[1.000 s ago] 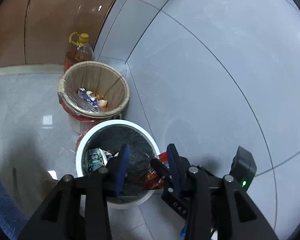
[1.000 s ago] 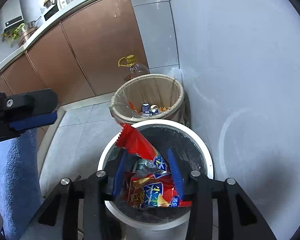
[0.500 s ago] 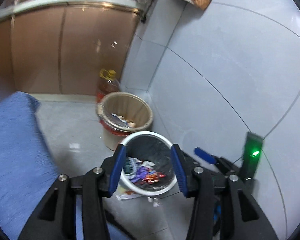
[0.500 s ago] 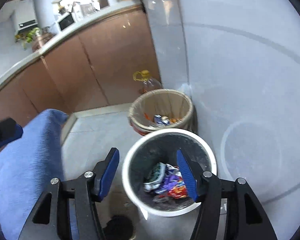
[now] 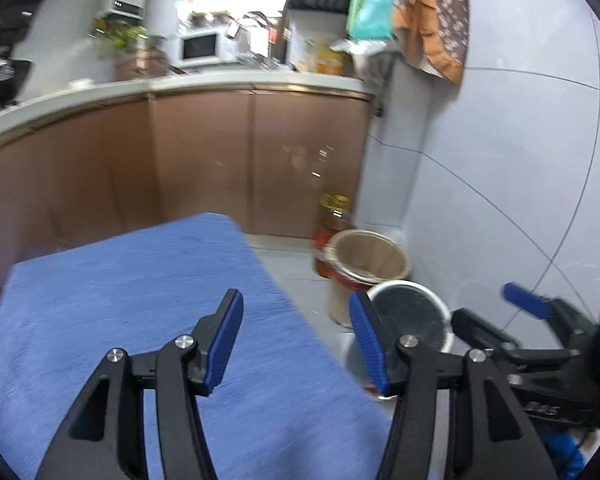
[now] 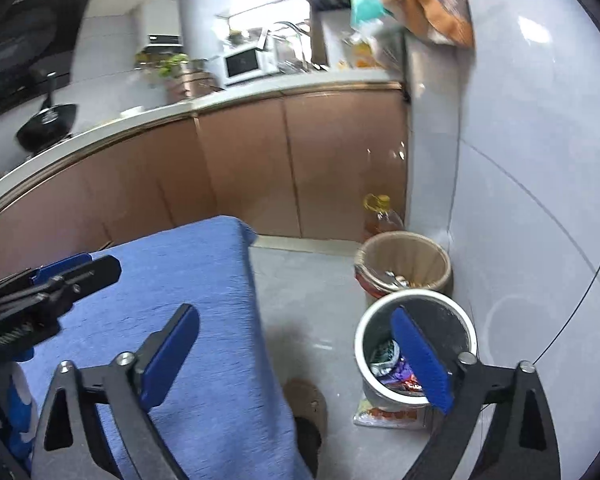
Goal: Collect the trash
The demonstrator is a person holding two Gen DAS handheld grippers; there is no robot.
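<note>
Left gripper (image 5: 296,344) hovering over blue cloth-covered surface (image 5: 140,320), jaws apart, having just been opening, nothing between them. Right gripper (image 6: 300,356) likewise: jaws spread wide, having just been opening, nothing between them. Round white-rimmed trash bin with dark liner (image 6: 416,344) sitting on floor, right of surface, wrappers inside. Flattened orange snack wrapper (image 6: 388,414) lying on floor against bin's near side, long axis left-right, below right jaws; right hand nearer, likely next pickup.

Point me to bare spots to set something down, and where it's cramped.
Free: the blue cloth surface, bare across its top; the grey floor between the cloth's edge and the bins. Crowded: the wall corner, where the white bin, tan bin and oil bottle cluster; a wrapper lies at the white bin's base.
</note>
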